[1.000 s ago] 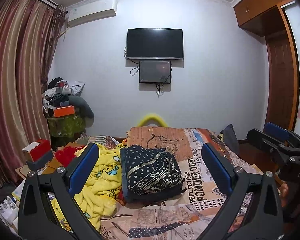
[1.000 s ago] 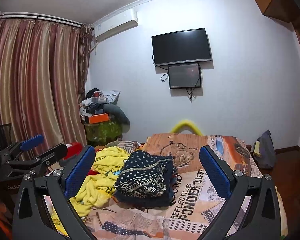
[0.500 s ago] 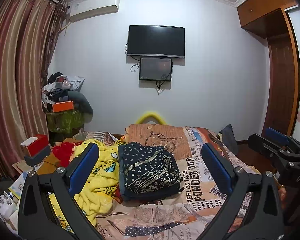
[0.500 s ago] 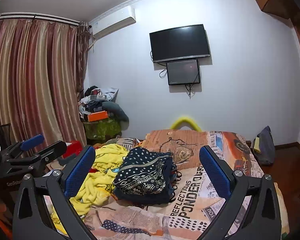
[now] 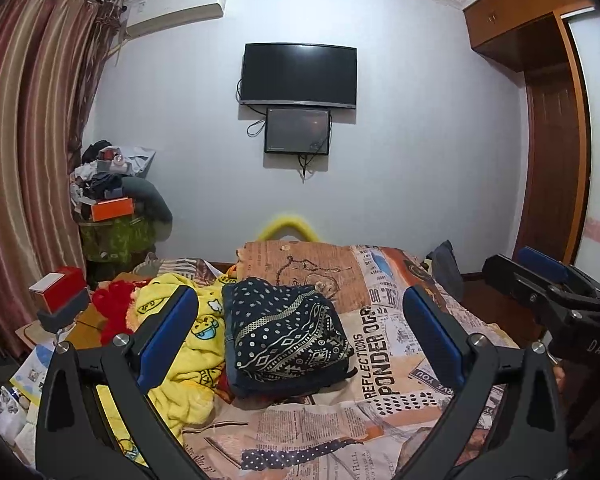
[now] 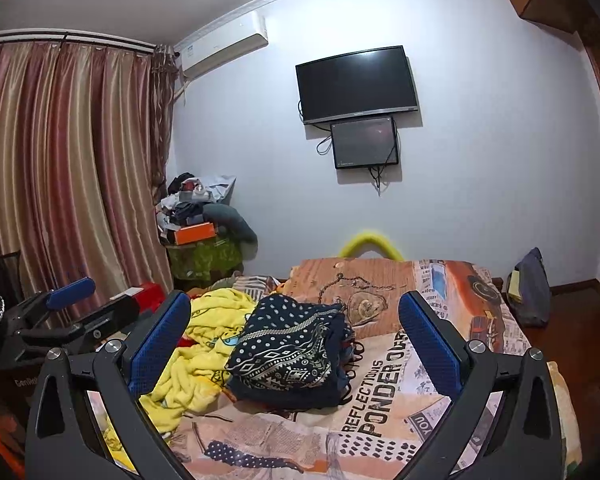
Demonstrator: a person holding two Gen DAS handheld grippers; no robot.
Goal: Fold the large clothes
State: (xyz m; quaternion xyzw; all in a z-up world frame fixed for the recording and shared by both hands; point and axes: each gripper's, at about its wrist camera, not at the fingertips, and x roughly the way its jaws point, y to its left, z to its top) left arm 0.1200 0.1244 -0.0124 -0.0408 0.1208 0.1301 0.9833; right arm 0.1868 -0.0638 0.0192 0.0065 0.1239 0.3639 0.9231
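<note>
A folded navy garment with white dots and a patterned band (image 5: pixel 286 332) lies on the bed; it also shows in the right wrist view (image 6: pixel 292 350). A crumpled yellow cartoon-print garment (image 5: pixel 180 344) lies to its left, also in the right wrist view (image 6: pixel 204 348). My left gripper (image 5: pixel 300 328) is open and empty, held above the bed's near end, apart from the clothes. My right gripper (image 6: pixel 294 332) is open and empty too. The right gripper shows at the right of the left wrist view (image 5: pixel 556 292); the left gripper shows at the left of the right wrist view (image 6: pixel 64 316).
The bed has a newspaper-print cover (image 5: pixel 384 364). A red box (image 5: pixel 58 294) and clutter sit at the bed's left. A piled side table (image 5: pixel 112 220) stands by the curtains (image 5: pixel 20 160). A wardrobe (image 5: pixel 548 140) is on the right. A dark bag (image 6: pixel 532 288) leans right of the bed.
Both grippers have tilted up a little, so the bed and clothes sit slightly lower in view. Both stay open; the clothes have not moved.
</note>
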